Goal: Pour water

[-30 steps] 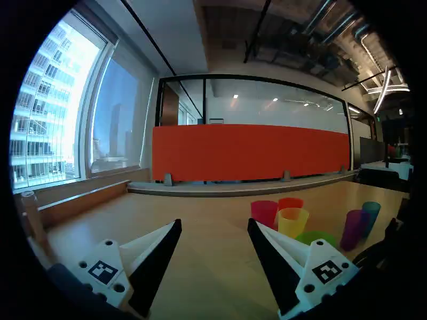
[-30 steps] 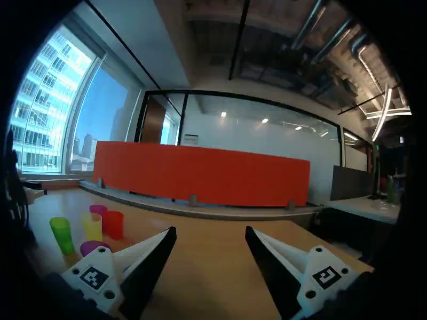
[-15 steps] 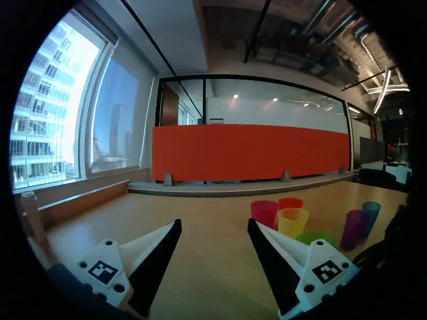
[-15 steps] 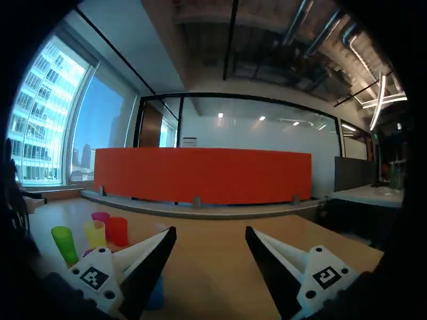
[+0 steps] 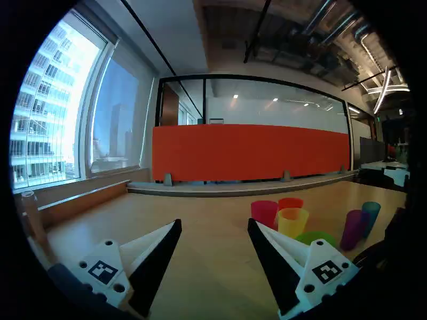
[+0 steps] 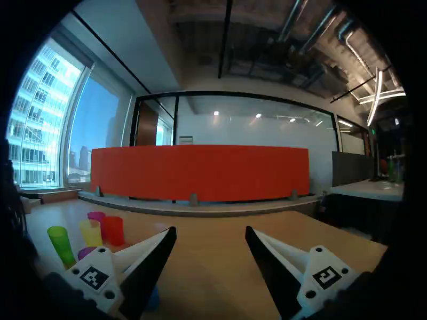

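Setting: office room with a tall window (image 5: 48, 117) on the left; a long, matte orange panel (image 5: 251, 152) runs across the back with a glass wall (image 5: 267, 106) above it; bare pipes and ducts (image 5: 331, 32) line the ceiling.
Surface: smooth, pale wooden table (image 5: 213, 266) with faint grain and a soft sheen.
Left side: my left gripper (image 5: 213, 221) has two white plastic wedge fingers (image 5: 155, 250) with black inner faces, each with a square black-and-white marker (image 5: 102, 272); the jaws stand wide apart over bare table, nothing between them.
Right side: my right gripper (image 6: 210, 229) is built the same; its jaws are wide too, holding nothing.
Task things: six translucent plastic cups, round and tapered, wider at the rim; in the left gripper view they cluster on the table just right of my right finger; pink cup (image 5: 264, 212) and red cup (image 5: 291, 203) at the back; yellow cup (image 5: 293, 221) in front; green cup (image 5: 315, 237) partly hidden by the finger; purple cup (image 5: 353, 229) and teal cup (image 5: 370, 213) a little apart, farther right; in the right gripper view the cluster sits lower left, beyond my left finger.
Orientation: the cups I can see whole stand upright, mouth up, long axis vertical; I cannot tell whether any holds liquid.
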{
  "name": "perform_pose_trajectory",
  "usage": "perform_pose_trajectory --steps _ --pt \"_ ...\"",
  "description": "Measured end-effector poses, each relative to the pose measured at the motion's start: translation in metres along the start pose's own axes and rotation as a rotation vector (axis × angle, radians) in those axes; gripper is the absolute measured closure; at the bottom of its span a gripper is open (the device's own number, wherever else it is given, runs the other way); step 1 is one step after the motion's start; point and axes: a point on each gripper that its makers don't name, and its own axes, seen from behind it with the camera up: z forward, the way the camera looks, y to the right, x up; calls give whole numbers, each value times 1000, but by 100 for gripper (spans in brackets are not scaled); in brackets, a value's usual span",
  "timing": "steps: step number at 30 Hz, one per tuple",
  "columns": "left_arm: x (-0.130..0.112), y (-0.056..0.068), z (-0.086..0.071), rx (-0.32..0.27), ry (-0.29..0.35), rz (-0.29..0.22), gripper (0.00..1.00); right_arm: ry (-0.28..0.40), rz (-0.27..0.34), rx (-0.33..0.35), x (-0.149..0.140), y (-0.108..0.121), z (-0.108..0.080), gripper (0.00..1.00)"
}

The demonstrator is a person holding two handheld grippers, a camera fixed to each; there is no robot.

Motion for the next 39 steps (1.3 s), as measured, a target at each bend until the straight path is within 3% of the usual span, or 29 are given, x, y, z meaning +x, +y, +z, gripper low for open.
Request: perform_pose_trajectory --steps 12,39 --pt "0 0 0 0 0 0 8 -28 39 -9 -19 9 2 0" --pt "0 0 0 0 0 0 8 -58 6 -7 -27 9 6 0"
